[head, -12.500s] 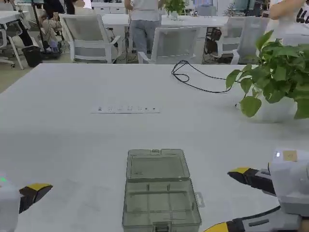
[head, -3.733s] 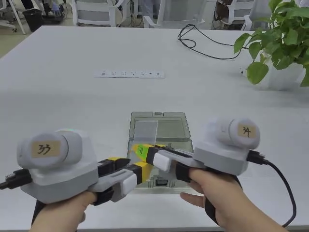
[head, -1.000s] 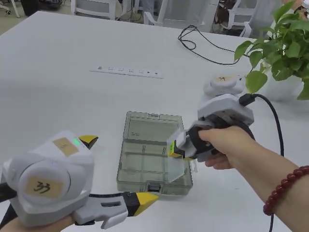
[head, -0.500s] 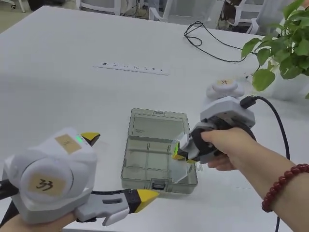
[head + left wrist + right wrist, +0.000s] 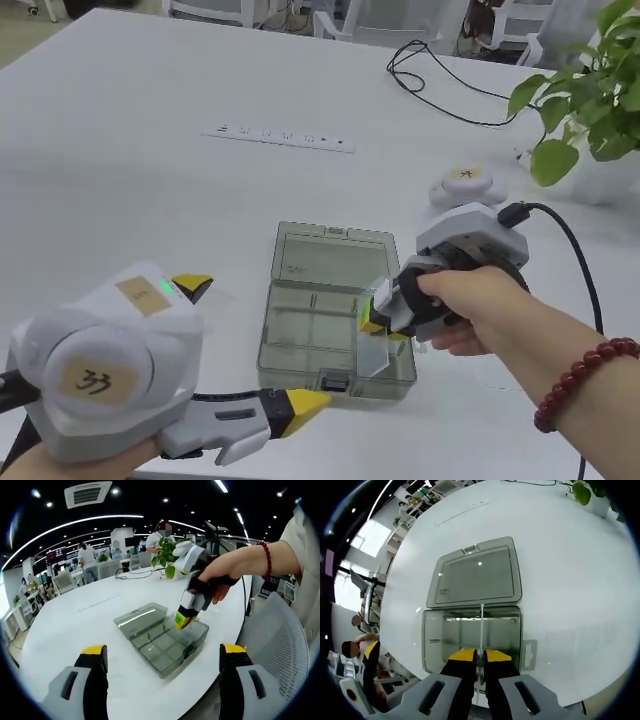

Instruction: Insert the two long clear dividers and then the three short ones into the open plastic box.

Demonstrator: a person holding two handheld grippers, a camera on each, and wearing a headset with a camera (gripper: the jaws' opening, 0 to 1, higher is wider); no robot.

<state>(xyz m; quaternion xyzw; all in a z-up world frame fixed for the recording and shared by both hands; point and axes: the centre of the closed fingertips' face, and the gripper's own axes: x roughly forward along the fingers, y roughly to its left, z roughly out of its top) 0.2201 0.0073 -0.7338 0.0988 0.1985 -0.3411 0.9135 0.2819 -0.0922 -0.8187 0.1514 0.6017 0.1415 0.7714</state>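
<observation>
now, at the lower left of the head view, the left gripper [image 5: 245,345] hangs over the surface [image 5: 120,180] with its jaws spread wide and nothing between them. i think it is kept off to the side so it is not in the way. in the middle sits the open plastic box [image 5: 270,335], with its lid [image 5: 330,255] lying flat behind it so the box is free to fill. just right of the middle, the right gripper [image 5: 378,322] points down into the box. its jaws pinch the top edge of a clear divider [image 5: 372,352]. the divider is held upright, likely so it can slide down into the slots. i cannot tell if it is a long one or a short one. a green plant [image 5: 590,80] stands at the upper right, well apart.
</observation>
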